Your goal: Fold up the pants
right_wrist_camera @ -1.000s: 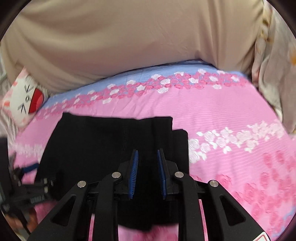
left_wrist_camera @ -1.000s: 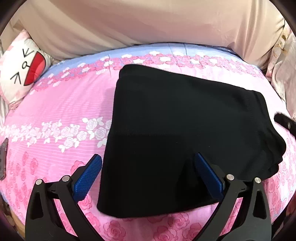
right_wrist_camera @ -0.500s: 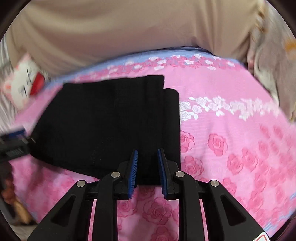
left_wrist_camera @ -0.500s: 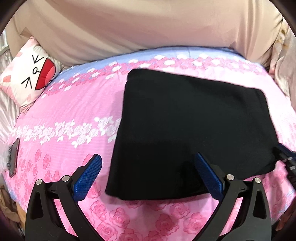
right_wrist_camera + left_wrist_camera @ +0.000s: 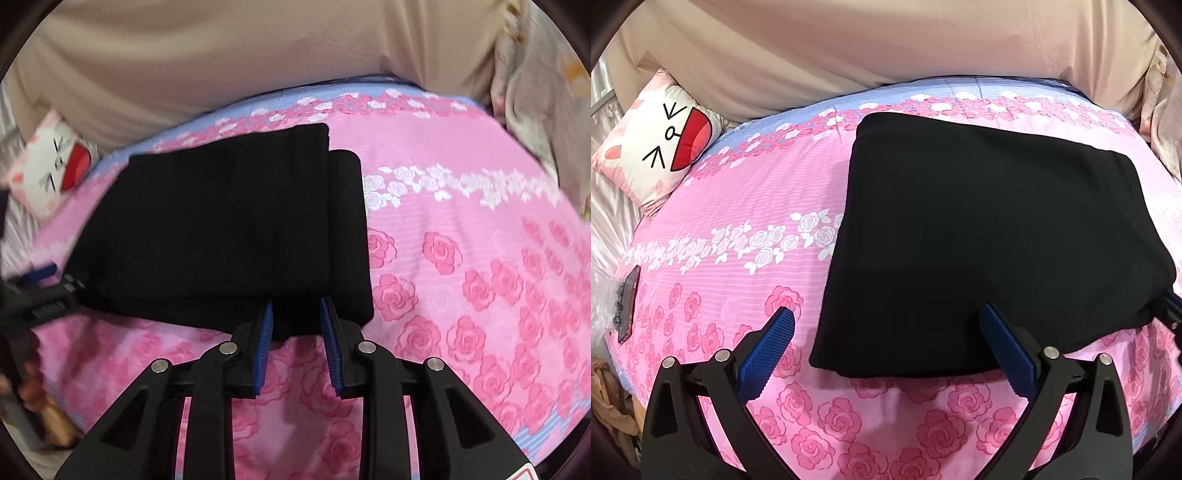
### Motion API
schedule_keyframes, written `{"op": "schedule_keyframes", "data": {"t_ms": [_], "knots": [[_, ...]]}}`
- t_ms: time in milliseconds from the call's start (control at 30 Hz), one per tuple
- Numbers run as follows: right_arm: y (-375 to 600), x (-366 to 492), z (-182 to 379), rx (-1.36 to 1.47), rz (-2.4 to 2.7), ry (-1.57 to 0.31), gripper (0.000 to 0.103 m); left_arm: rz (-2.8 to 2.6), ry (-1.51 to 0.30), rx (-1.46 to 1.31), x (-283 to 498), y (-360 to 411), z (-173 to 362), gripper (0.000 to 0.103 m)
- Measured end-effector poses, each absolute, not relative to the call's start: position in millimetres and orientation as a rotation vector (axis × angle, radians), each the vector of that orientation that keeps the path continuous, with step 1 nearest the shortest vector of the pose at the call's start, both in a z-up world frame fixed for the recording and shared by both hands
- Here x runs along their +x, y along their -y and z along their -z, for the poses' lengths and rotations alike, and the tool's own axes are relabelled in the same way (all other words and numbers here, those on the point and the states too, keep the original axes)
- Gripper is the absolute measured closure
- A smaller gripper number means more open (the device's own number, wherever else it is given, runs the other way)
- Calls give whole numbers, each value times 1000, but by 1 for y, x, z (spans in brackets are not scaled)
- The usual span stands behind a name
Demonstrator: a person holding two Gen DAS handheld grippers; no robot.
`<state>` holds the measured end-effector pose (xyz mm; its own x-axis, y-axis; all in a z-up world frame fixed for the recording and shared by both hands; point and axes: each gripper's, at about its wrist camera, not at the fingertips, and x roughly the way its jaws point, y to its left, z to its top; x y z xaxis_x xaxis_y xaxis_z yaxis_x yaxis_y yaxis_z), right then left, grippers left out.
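The black pants [image 5: 990, 236] lie folded in a flat rectangle on the pink rose-print bed cover [image 5: 746, 206]. My left gripper [image 5: 886, 325] is wide open over the near left corner of the pants, holding nothing. In the right wrist view the pants [image 5: 229, 229] show a stepped right edge, with a lower layer sticking out. My right gripper [image 5: 297, 310] has its jaws narrowly apart at the near edge of the pants, and no cloth shows pinched between its pads. The right gripper's tip also shows in the left wrist view [image 5: 1171, 314].
A white cat-face pillow [image 5: 661, 147] lies at the back left. A beige headboard [image 5: 886, 48] runs along the far side. A dark phone [image 5: 628, 306] lies at the bed's left edge. Patterned bedding [image 5: 539, 92] is piled at the right.
The pants' right end has been laid down flat. Both grippers have drawn back toward the near edge of the bed. The right gripper's jaws have opened slightly and sit clear of the cloth.
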<state>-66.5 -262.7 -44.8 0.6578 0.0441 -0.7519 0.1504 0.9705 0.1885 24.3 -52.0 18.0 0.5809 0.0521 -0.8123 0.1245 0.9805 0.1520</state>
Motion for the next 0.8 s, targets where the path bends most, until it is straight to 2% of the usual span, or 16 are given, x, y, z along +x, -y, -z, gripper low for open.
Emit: {"op": "schedule_keyframes", "data": {"t_ms": [33, 67, 100, 233, 333, 367, 400, 600, 667, 733, 800], "knots": [[267, -69, 40, 284, 34, -846, 70, 46, -950, 197, 24, 51, -19, 5], [267, -70, 38, 300, 16, -847, 56, 52, -951, 189, 23, 51, -20, 5], [267, -71, 38, 305, -8, -858, 52, 59, -955, 182, 23, 50, -21, 5], [254, -68, 48, 256, -69, -900, 52, 64, -965, 180, 23, 51, -19, 5], [251, -60, 55, 282, -75, -871, 62, 65, -967, 184, 23, 52, -19, 5], [252, -57, 55, 299, -74, -856, 72, 65, -967, 184, 23, 51, -19, 5], [252, -56, 54, 308, -76, -842, 77, 65, -966, 186, 23, 52, -19, 5], [258, -75, 16, 283, -49, -714, 79, 69, -959, 182, 23, 51, -21, 5], [264, -73, 25, 263, -5, -742, 79, 75, -960, 176, 24, 52, -19, 5], [273, -62, 59, 265, 18, -815, 79, 78, -975, 182, 26, 55, -14, 5], [274, -67, 55, 274, 1, -791, 77, 71, -977, 194, 25, 54, -13, 5]]}}
